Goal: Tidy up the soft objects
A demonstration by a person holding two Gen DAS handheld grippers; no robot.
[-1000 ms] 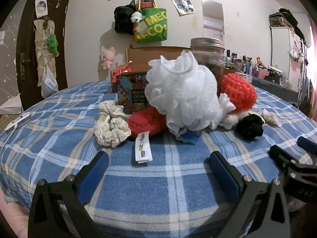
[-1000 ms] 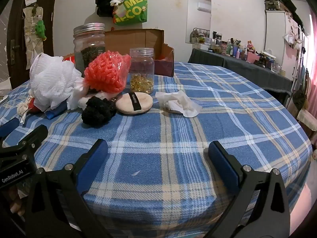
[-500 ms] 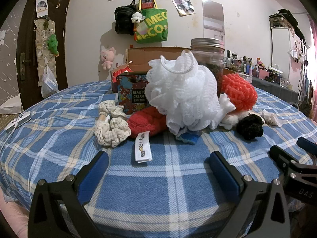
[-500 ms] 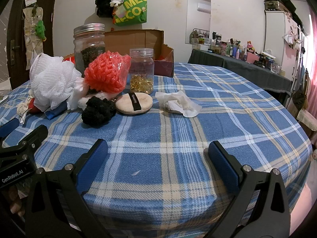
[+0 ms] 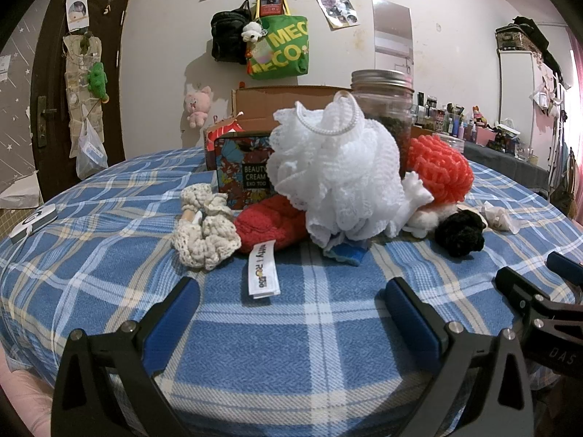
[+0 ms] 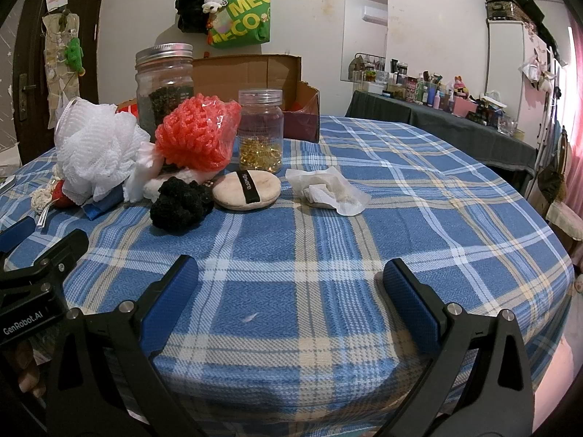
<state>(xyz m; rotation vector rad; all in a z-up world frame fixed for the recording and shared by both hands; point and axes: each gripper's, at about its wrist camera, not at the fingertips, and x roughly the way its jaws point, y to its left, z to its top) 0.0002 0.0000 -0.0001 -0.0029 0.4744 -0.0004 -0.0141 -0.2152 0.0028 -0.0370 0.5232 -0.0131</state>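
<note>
Both grippers are being held low over the near edge of the plaid-covered tabletop [image 6: 400, 189], the left gripper [image 5: 289, 313] and the right gripper [image 6: 291, 291] each spread wide with nothing between the pads. A white mesh bath pouf [image 5: 339, 171] is being supported by a red knitted item [image 5: 269, 224], beside a cream crocheted scrunchie [image 5: 204, 227]. A coral pouf [image 6: 198, 136], black scrunchie [image 6: 180, 204], powder puff [image 6: 247, 191] and crumpled tissue [image 6: 328, 191] are lying ahead of the right gripper.

A bath pouf [image 5: 337, 171] lies on the table [image 5: 291, 327], a jar [image 5: 386, 109] behind it, a scrunchie [image 5: 204, 225] to its left.
</note>
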